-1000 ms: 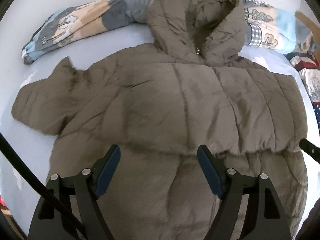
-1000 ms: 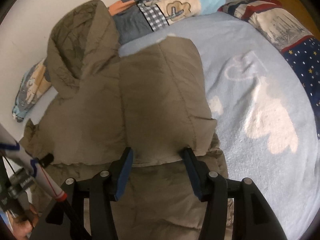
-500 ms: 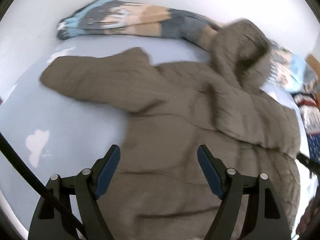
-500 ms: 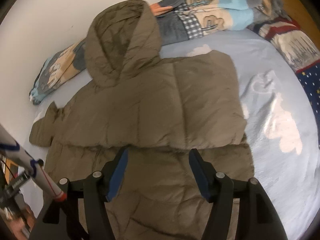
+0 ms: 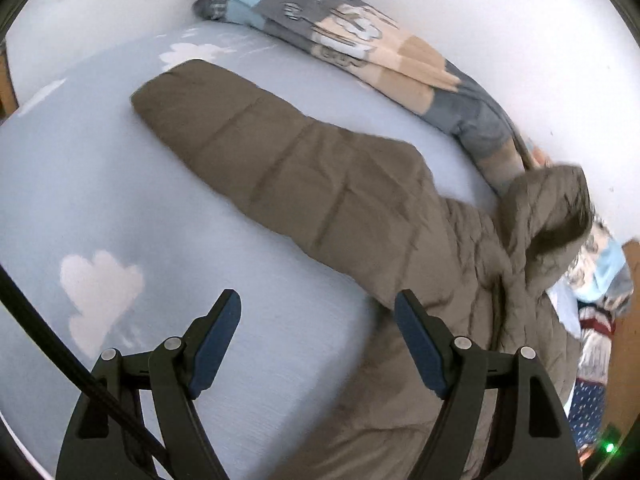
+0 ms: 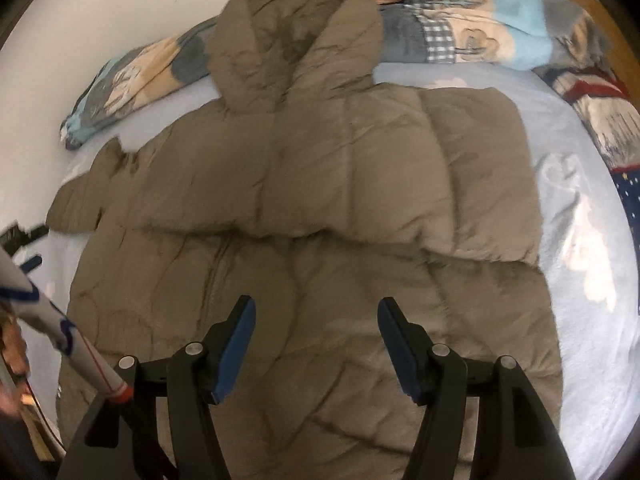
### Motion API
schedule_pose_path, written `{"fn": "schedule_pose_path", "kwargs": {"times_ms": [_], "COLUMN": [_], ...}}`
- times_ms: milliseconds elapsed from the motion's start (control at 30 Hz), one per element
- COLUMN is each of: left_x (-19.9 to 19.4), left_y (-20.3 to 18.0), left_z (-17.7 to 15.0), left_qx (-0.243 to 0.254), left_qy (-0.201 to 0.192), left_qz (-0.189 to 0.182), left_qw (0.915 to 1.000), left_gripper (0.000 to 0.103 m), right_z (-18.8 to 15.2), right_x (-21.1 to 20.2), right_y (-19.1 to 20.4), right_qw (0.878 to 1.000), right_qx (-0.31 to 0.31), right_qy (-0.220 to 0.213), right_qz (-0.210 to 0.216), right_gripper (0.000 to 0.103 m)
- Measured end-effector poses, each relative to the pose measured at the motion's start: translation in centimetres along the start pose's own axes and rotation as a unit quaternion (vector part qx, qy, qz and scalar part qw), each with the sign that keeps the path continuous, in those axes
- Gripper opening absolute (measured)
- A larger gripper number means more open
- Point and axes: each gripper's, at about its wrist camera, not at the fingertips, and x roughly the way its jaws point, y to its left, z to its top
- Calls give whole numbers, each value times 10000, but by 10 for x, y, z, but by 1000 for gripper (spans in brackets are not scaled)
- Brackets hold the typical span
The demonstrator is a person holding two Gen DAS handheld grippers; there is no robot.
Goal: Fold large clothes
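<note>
Left gripper (image 5: 318,310) and right gripper (image 6: 316,318) gaped wide, empty. Puffy jacket (image 6: 320,208) likely to spring open; left sleeve (image 5: 256,148) unfolded.

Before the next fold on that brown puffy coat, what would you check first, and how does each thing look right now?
1. Left gripper open, nothing held: ok.
2. Right gripper open, nothing held: ok.
3. Jacket lies flat on the bed sheet: ok.
4. One sleeve already folded across the body: ok.
5. Other sleeve still stretched out on the sheet: not ok.
6. Hood clear of the patterned blanket: not ok, it overlaps.
</note>
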Motion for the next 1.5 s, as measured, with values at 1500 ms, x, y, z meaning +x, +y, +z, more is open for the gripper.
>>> {"fn": "schedule_pose_path", "kwargs": {"times_ms": [1500], "left_x": [95], "left_y": [206], "left_z": [134], "left_qx": [-2595], "left_qy": [-516], "left_qz": [-1146], "left_qw": [9575], "left_gripper": [51], "right_z": [-60], "right_x": [13], "right_y": [106], "right_qw": [9875], "right_qx": [-1512], "right_qy": [171], "right_qz": [405], "right_gripper": [75]}}
